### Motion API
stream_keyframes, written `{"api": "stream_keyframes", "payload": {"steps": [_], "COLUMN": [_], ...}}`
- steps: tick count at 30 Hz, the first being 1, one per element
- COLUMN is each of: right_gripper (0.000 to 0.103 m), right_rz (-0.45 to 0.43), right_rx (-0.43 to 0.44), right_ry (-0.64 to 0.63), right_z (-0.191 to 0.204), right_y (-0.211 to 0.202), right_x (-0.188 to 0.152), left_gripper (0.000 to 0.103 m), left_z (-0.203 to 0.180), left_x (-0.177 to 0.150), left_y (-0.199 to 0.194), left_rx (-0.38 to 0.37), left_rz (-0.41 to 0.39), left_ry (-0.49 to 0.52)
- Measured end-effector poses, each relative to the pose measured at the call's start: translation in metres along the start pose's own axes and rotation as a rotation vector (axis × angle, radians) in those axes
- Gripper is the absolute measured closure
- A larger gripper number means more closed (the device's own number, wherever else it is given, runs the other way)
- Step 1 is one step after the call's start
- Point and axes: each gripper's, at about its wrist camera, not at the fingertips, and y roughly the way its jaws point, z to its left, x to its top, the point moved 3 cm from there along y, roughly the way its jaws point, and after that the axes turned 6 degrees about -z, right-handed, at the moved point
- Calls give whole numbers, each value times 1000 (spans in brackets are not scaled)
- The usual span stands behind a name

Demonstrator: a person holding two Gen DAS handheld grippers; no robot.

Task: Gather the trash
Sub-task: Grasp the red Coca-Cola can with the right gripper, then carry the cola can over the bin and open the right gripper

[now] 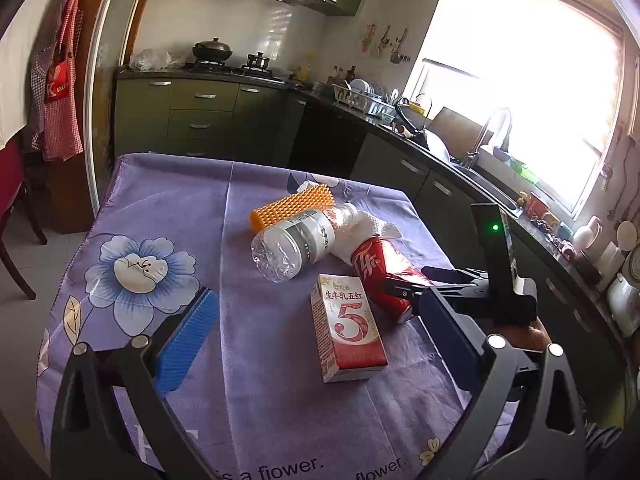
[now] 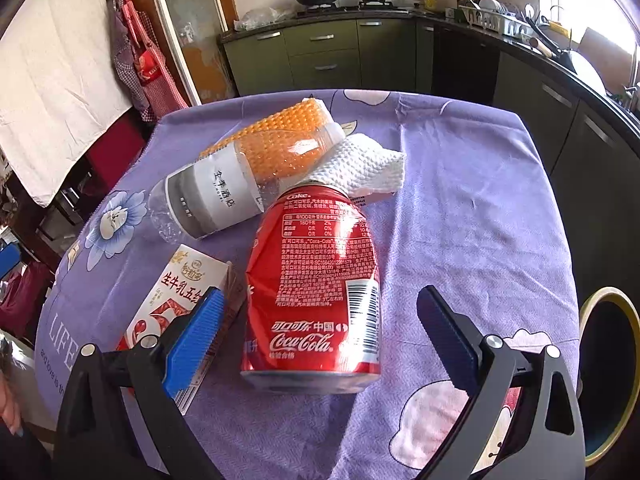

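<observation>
Lining up on the dented can

Your right gripper (image 2: 320,340) is spread wide with the crushed red aluminium cola can (image 2: 316,292) lying on its side between the blue-padded fingers, neither pad touching it. The can rests on the purple flowered tablecloth (image 2: 460,208), just beside the red-and-white milk carton (image 2: 176,300), its far end against the clear plastic water bottle (image 2: 224,192) and the white paper towel (image 2: 360,164). Expect it to be light, thin-walled and slick; it will likely buckle further if you squeeze hard. Take it across the middle of the body, where the sides look least creased. Your left gripper (image 1: 316,332) is also released and empty, hovering over the carton. A yellow-rimmed dark bin (image 2: 610,368) sits off the table's right edge.
</observation>
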Motion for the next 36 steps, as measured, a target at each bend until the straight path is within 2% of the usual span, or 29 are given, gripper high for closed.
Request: {"api": "stream_keyframes", "payload": {"steps": [7,12,20,25,30,33,36], "right_gripper": [16,35,35,35,35,35,35], "right_rz": [61,85,72,32,-38,-93,-137], "right_rx": [5,8,38,59,72,34,-52], "right_ry": [-5,-17,2,25,57,96,152], "right_z": [0,2,-2,-7,-20,-44,-86], "right_y": [18,25,15,-8,-51,-84,-115], "right_x": [2,0,-6,-12,-18,-20,-25], "left_gripper": [7,7,7,7,7,7,7], "left_z": [1,-3,-7,-10,-15,-21,-28], "left_x": [-3,-5,-5,-5,-6,-7,-8], "left_y": [3,6,6,6,8,10,13], "left_rx": [-7,-16,-21,-23,-28,-38,-49], "left_rz": [9,17,18,21,28,31,40], "left_ry": [-3,0,7,14,22,33,44]}}
